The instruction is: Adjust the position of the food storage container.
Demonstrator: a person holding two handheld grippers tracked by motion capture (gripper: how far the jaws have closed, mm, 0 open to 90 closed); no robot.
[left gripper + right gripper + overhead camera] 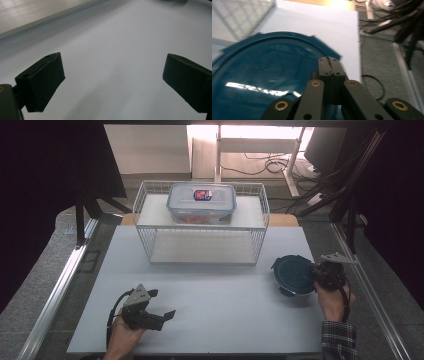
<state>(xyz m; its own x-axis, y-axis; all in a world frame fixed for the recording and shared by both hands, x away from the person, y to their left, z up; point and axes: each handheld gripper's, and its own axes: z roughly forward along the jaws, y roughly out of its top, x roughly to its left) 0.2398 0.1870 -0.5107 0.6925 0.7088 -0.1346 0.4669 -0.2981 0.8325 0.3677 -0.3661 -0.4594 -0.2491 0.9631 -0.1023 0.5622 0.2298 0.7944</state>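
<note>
Left gripper (113, 82) jaws stand wide apart, nothing between them, above bare white table (120, 45); metal rail (50, 18) along its far edge.

Lab: black curtains (47, 170), framed table (210, 310), cables (270, 165).

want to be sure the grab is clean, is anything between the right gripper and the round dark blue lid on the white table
Nothing visible. The right gripper has its jaws shut together over the near rim of the round dark blue lid, with no other object between them.

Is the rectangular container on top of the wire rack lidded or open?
Lidded. The rectangular container on the wire rack has its clear lid, with a sticker, seated on top.
</note>
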